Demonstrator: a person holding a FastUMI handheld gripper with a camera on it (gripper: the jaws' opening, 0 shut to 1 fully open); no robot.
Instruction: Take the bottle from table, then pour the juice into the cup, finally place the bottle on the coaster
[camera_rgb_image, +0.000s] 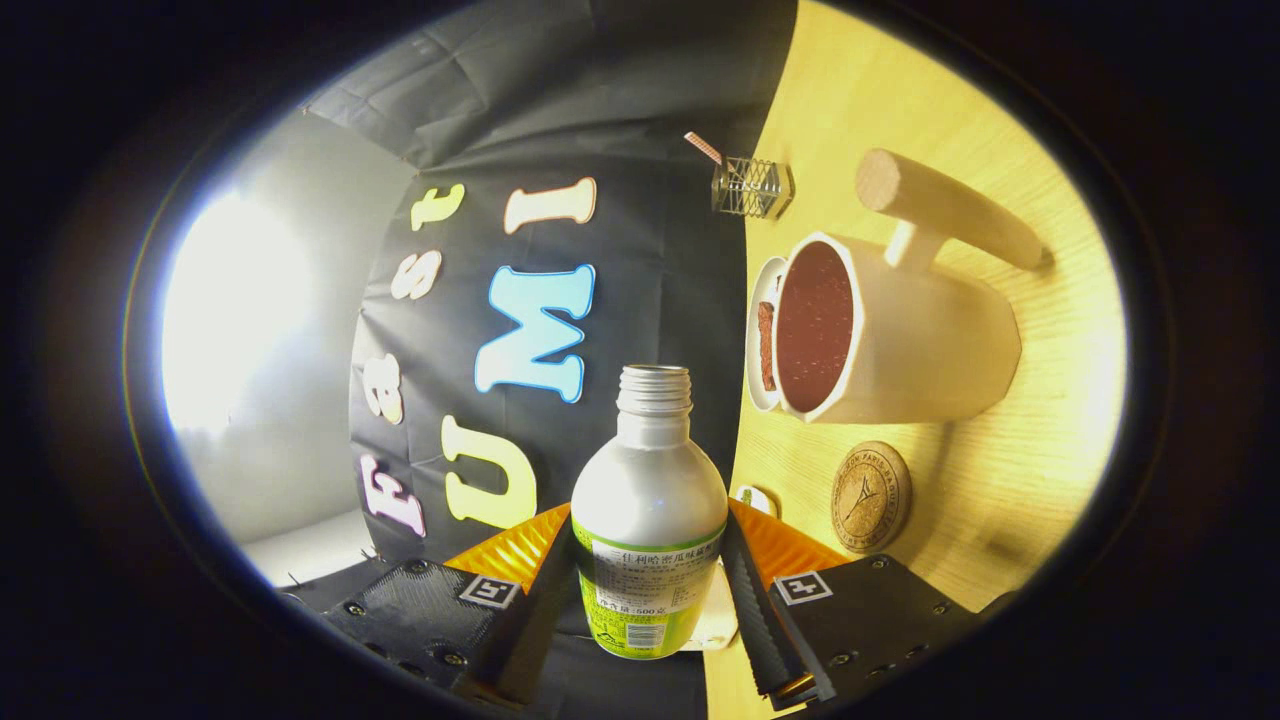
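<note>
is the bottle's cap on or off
Off. The bottle, clamped between the gripper fingers, ends in a bare threaded neck with an open mouth and no cap on it.

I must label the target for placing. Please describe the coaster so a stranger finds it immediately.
On the light wooden table, find the big white cup with its wooden handle. The coaster lies beside it, just beyond the gripper shut on the bottle: a flat round cork disc with a stamped emblem.
</note>
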